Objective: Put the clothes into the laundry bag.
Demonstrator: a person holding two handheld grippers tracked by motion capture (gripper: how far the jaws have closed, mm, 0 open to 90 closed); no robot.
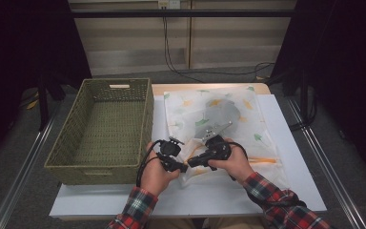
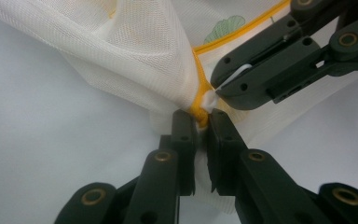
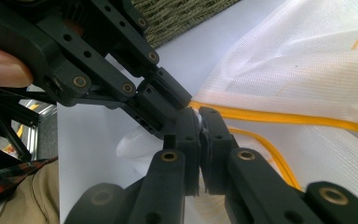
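Observation:
A white mesh bag [image 1: 219,119] with leaf prints and a yellow edge [image 3: 279,116] lies on the white table [image 1: 286,157]. Both grippers meet at its near left corner. My left gripper [image 1: 184,167] [image 2: 202,116] is shut on the bunched yellow corner [image 2: 198,103] of the bag [image 2: 121,51]. From the right, my right gripper [image 1: 191,163] [image 3: 199,116] is shut on a small white tab [image 2: 233,73] at that same corner. In the left gripper view the right gripper [image 2: 216,88] sits just above my jaws. The left gripper [image 3: 182,100] touches tip to tip in the right gripper view.
A green woven basket [image 1: 102,129] [image 3: 177,14], empty inside, stands left of the bag, its near corner close to the left hand. Bare table [image 1: 195,198] runs along the front edge. Dark curtains and cables lie beyond the table.

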